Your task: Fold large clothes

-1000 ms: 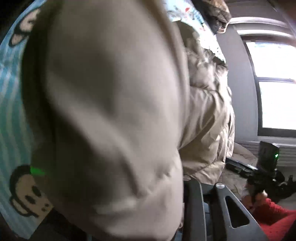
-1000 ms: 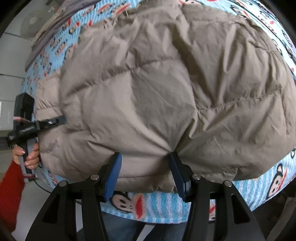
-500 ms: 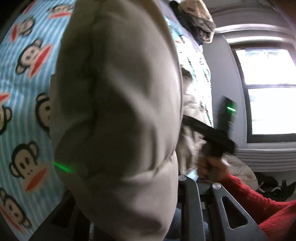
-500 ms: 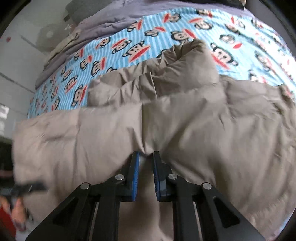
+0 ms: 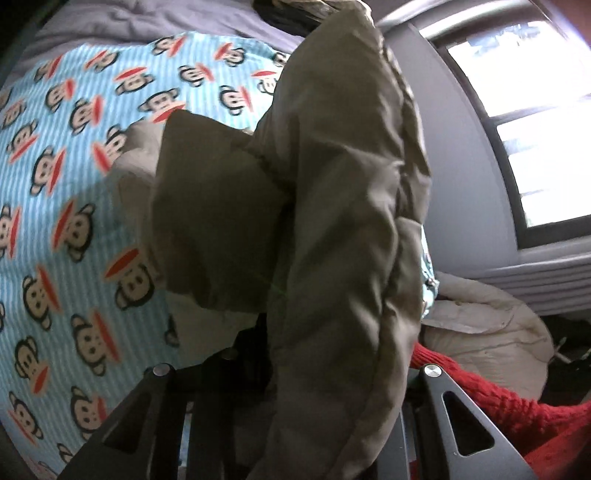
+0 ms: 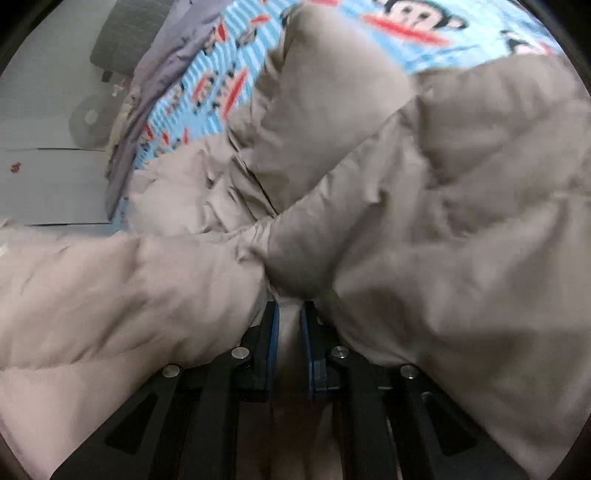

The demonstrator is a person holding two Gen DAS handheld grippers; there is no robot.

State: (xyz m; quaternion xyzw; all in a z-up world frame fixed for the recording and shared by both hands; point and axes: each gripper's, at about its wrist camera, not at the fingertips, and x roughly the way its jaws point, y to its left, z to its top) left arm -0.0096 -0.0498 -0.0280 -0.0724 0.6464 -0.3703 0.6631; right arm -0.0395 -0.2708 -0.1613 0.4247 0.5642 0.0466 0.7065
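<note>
A beige puffer jacket (image 5: 332, 221) hangs lifted in front of the left wrist camera and drapes over my left gripper (image 5: 295, 354), whose fingertips are hidden under the cloth. In the right wrist view the same jacket (image 6: 443, 184) fills the frame, bunched and raised off the bed. My right gripper (image 6: 289, 314) has its blue pads (image 6: 273, 332) nearly together, pinching a fold of the jacket.
A blue striped monkey-print blanket (image 5: 55, 184) covers the bed, with a grey quilt (image 5: 129, 22) beyond it. A window (image 5: 535, 129) is at the right. A pale coat (image 5: 487, 332) lies below it. A red sleeve (image 5: 517, 413) is close by.
My right gripper shut on the jacket's edge and both grippers lifted the jacket off the blanket; it now hangs bunched, and more of the blanket shows.
</note>
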